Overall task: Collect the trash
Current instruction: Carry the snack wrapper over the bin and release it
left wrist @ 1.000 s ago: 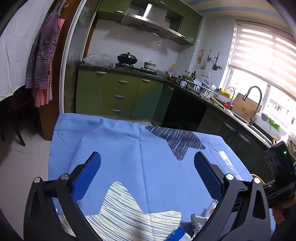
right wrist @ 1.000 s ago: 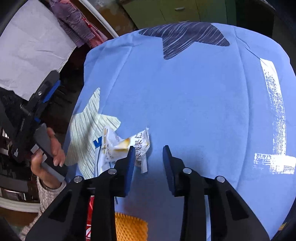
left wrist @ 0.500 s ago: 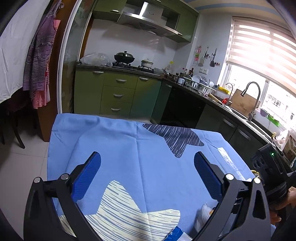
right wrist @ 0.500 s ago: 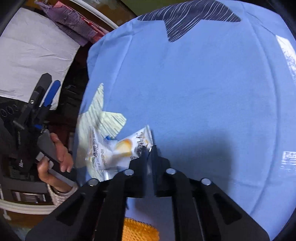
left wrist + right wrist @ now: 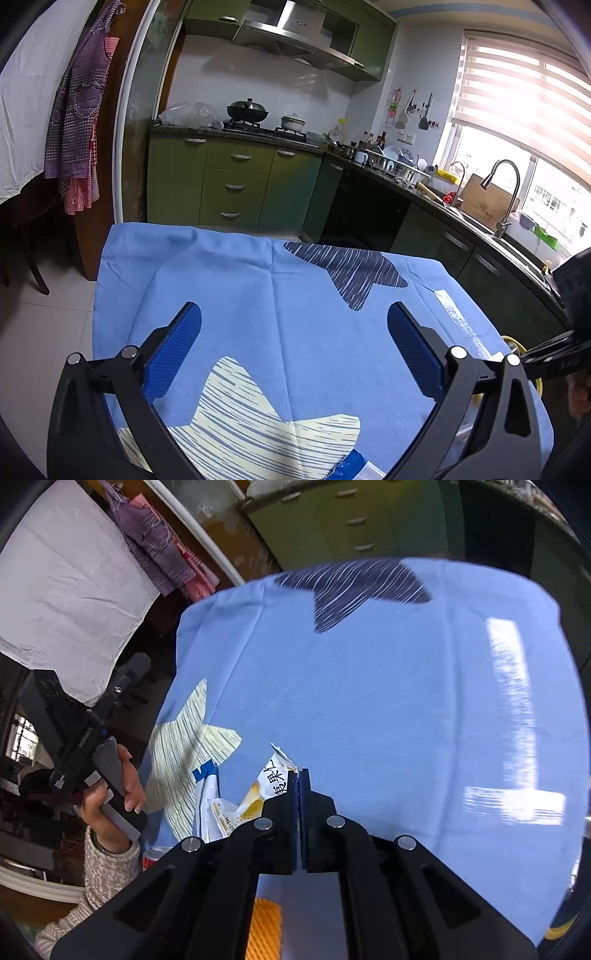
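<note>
Fingers (image 5: 291, 786) pinch the crumpled wrapper (image 5: 258, 794), its long axis trailing left.

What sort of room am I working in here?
A home kitchen, most likely: green cabinets, a stove with a wok under a range hood, and a sink faucet by the window.

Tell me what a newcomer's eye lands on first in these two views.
First, the right gripper shut on a crumpled white snack wrapper at the near edge of the blue tablecloth. Next, the left gripper, open and empty above the cloth, with the green kitchen cabinets behind.
</note>
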Action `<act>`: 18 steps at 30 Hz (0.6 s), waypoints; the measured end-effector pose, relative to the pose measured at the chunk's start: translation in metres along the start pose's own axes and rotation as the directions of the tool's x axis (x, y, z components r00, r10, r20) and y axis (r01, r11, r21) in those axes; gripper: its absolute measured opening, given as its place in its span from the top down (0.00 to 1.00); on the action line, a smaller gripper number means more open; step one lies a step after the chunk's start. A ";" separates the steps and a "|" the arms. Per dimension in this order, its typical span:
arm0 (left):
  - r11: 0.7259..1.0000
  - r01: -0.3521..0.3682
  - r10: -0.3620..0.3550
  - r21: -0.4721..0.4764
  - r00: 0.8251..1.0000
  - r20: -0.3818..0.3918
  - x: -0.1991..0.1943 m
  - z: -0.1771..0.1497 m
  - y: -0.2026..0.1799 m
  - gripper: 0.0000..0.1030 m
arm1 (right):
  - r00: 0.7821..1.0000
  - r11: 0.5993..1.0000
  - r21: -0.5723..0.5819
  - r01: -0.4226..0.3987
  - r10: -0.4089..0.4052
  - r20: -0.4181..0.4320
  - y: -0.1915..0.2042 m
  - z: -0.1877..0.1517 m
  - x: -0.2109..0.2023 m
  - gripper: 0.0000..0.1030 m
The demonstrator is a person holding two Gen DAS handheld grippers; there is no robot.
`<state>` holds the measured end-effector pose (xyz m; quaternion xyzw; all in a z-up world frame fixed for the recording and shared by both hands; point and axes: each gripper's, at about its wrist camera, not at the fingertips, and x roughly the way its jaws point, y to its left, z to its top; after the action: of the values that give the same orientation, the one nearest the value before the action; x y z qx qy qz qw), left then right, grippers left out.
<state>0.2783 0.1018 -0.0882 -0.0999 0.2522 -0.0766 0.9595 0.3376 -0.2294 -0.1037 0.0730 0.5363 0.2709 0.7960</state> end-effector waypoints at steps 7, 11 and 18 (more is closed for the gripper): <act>1.000 -0.006 0.006 0.015 1.000 -0.006 0.002 -0.003 -0.002 0.07 | 0.992 0.996 0.021 0.084 -0.086 0.088 -0.027 -0.015 -0.059 0.98; 1.000 -0.008 0.008 0.021 1.000 -0.015 0.004 -0.004 -0.004 0.07 | 0.975 0.981 0.122 0.148 -0.166 0.150 -0.073 -0.032 -0.110 0.98; 0.999 -0.012 0.013 0.042 1.000 -0.024 0.007 -0.008 -0.008 0.07 | 0.907 0.878 0.374 0.299 -0.383 0.176 -0.188 -0.075 -0.186 0.98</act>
<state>0.2799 0.0909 -0.0965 -0.0772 0.2628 -0.0773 0.9587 0.2853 -0.4953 -0.0598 0.1449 0.4770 0.0180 0.8667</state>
